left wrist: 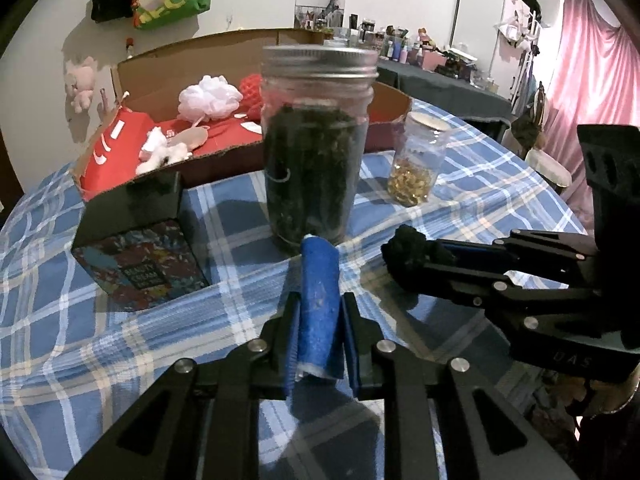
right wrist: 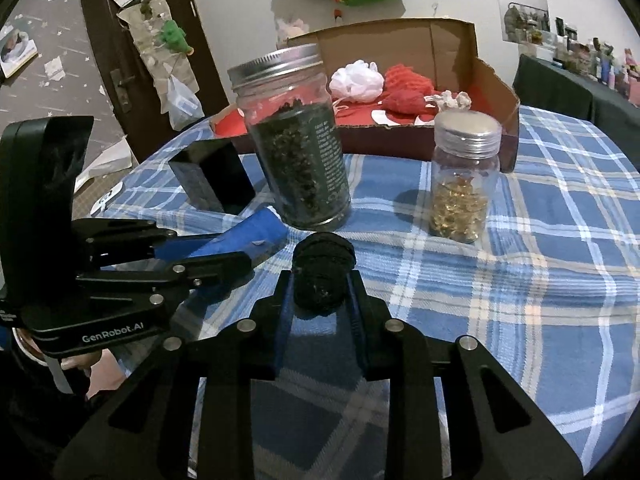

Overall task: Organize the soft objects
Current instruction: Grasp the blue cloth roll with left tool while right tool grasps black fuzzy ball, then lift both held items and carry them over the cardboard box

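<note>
My left gripper (left wrist: 318, 312) is clamped on a rolled blue cloth (left wrist: 319, 304), long axis running straight out along the fingers; my right gripper (right wrist: 320, 284) is clamped on a black fuzzy bundle (right wrist: 322, 276). The cardboard box (left wrist: 224, 56) with the other soft things lies ahead, beyond the big jar (left wrist: 316, 140). It sits ahead-left of my left tool, which looks nearer, so I judge either load must pass around the jar.
</note>
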A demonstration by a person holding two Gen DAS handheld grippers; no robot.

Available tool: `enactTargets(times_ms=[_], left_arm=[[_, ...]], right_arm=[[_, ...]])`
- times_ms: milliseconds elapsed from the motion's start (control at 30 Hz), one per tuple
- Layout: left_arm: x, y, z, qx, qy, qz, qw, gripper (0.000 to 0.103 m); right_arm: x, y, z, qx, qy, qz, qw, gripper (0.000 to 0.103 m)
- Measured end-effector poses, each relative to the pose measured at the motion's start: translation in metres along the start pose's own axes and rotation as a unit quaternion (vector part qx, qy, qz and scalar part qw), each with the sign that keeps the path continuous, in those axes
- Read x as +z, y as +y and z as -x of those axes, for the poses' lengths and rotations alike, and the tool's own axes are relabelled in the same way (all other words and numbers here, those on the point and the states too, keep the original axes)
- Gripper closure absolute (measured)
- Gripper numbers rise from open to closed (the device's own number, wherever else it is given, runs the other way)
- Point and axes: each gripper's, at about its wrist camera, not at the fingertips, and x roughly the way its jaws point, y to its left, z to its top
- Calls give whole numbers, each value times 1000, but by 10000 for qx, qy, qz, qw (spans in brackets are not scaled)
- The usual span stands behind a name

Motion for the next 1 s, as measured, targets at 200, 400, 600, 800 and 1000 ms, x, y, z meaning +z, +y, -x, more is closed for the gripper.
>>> enactTargets(times_ms=[200, 400, 600, 800, 1000], left_arm=[[5, 3, 12, 73, -120, 15, 9999, 83], [12, 5, 27, 171, -290, -19, 9994, 83], [20, 8, 44, 251, -458, -43, 9986, 83], [28, 8, 63, 317, -663, -86, 9973, 83], [37, 8, 77, 374, -829, -144, 9957, 83]], right_arm=[[3, -3, 8, -56, -68, -32, 10000, 78], [10, -5, 21, -139, -197, -23, 9997, 78], [19, -3, 32, -184, -347, 1, 9992, 78], [31, 2, 46, -194, -516, 72, 9985, 78], [43, 6, 59, -209, -678, 153, 9974, 78]])
